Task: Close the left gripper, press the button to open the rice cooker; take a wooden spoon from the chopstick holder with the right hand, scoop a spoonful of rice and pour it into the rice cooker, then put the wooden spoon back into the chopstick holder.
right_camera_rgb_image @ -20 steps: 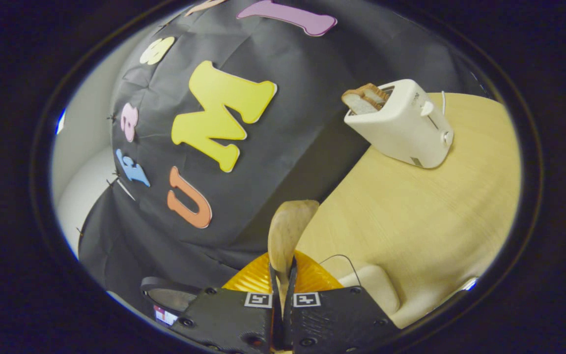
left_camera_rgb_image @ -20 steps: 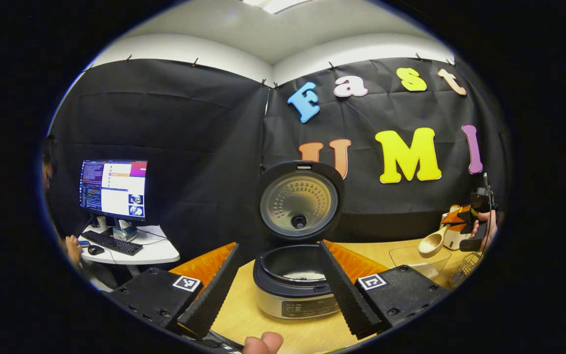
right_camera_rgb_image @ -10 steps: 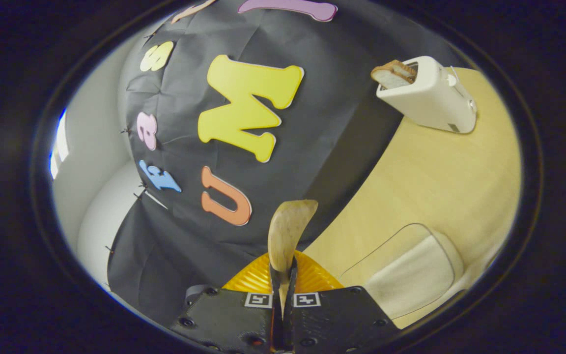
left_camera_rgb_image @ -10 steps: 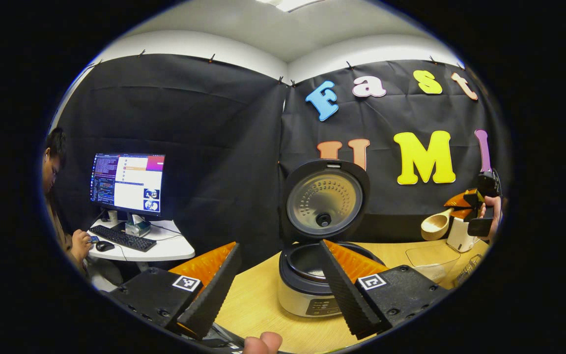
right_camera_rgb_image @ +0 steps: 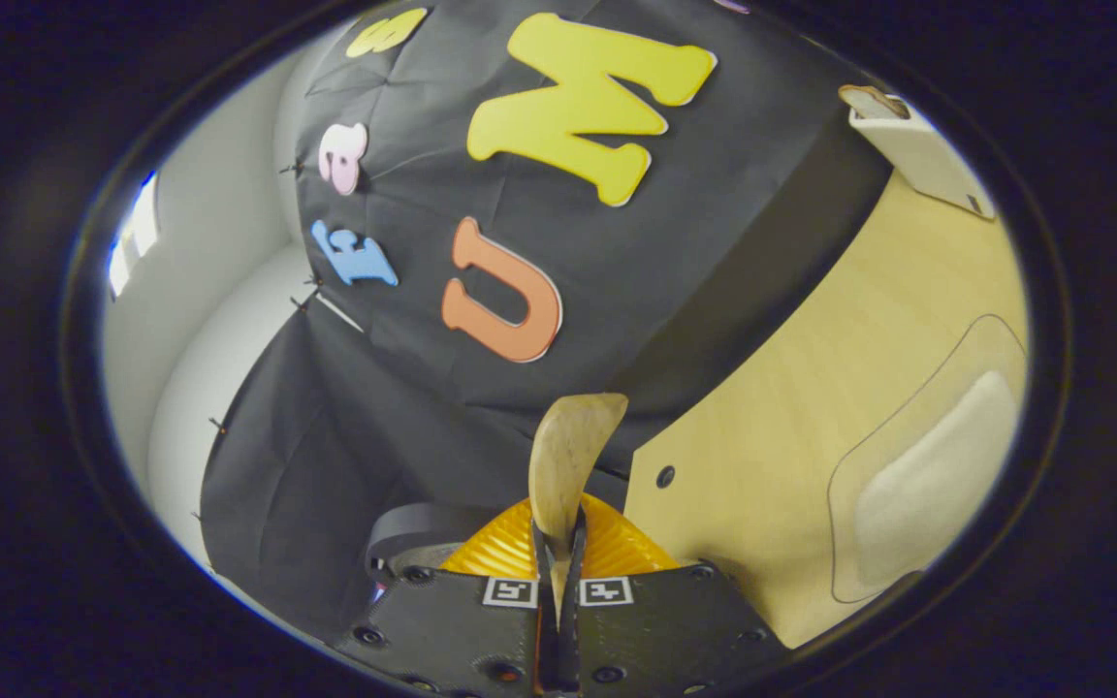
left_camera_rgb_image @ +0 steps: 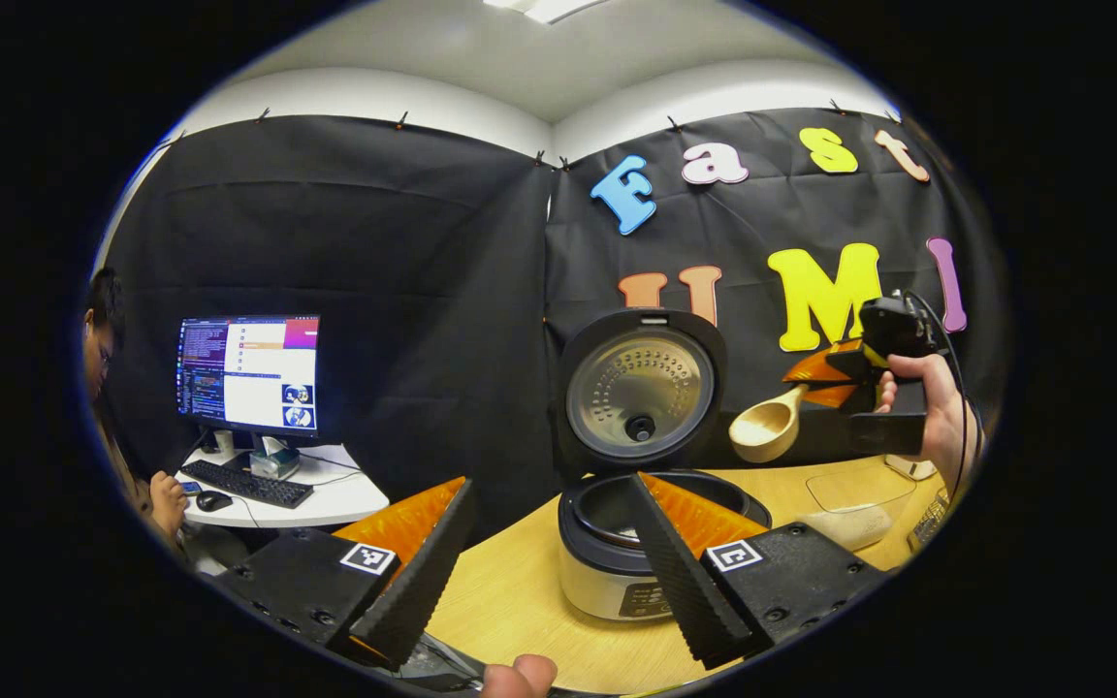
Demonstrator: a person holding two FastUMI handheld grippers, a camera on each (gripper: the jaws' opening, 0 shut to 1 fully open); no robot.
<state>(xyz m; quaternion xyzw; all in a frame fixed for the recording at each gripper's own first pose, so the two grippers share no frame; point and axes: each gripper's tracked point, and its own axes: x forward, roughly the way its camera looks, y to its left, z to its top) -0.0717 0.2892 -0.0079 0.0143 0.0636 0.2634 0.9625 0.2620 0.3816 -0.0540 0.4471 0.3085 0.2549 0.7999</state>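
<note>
A: Left hand-held gripper (left_camera_rgb_image: 544,562) spread wide, clear of the grey round rice cooker (left_camera_rgb_image: 631,543) with lid up on the pale wooden table (left_camera_rgb_image: 520,601)

B: Right hand-held gripper (right_camera_rgb_image: 558,582) clamped on the pale wooden spoon (left_camera_rgb_image: 764,427), carried above the table right of the cooker, toward it. Pour step, by the look. Next: bowl over the pot, then tip

A: Rice in the bowl? Cannot tell. Pot rim half hidden behind a finger (left_camera_rgb_image: 675,562)

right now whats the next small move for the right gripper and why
Probably carry the wooden spoon left, toward the open rice cooker. The right gripper clamps its handle, the bowl hangs in the air to the pot's right, and the lid stands up.
</note>
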